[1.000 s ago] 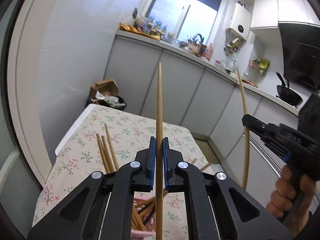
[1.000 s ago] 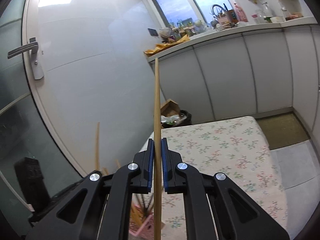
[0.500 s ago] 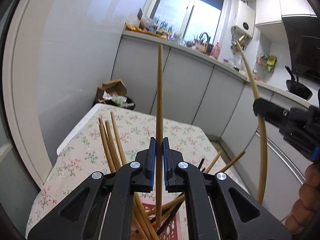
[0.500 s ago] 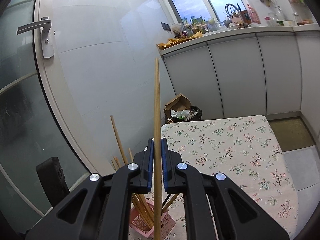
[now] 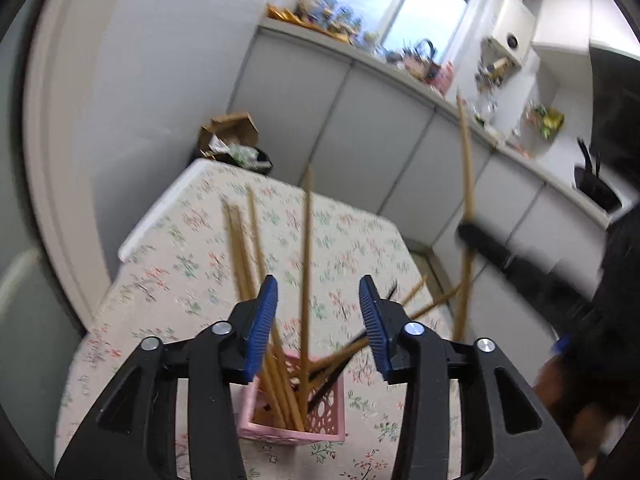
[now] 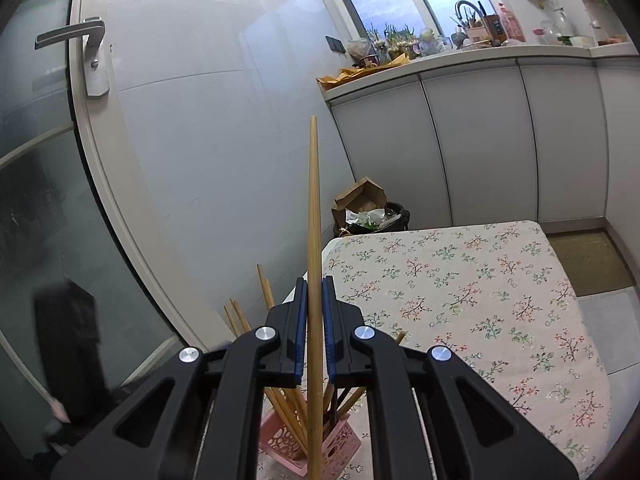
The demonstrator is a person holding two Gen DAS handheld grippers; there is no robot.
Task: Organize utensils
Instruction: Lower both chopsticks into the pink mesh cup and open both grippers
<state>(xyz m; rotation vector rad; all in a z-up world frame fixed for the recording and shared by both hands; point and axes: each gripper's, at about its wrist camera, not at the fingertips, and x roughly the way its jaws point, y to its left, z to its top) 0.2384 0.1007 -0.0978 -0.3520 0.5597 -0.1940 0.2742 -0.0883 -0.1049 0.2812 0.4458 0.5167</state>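
Note:
A pink perforated basket on the floral tablecloth holds several wooden chopsticks and a dark one. My left gripper is open just above the basket; a chopstick stands free between its jaws, its lower end in the basket. My right gripper is shut on a wooden chopstick, held upright above the basket. It also shows at the right of the left wrist view with its chopstick.
The table stands by a white wall and a glass door. A bin with cardboard sits behind the table. Kitchen cabinets and a cluttered counter run along the back.
My left gripper has opened and let go of its chopstick, which now stands in the basket. Both grippers have come lower over the basket. The right gripper still holds its chopstick.

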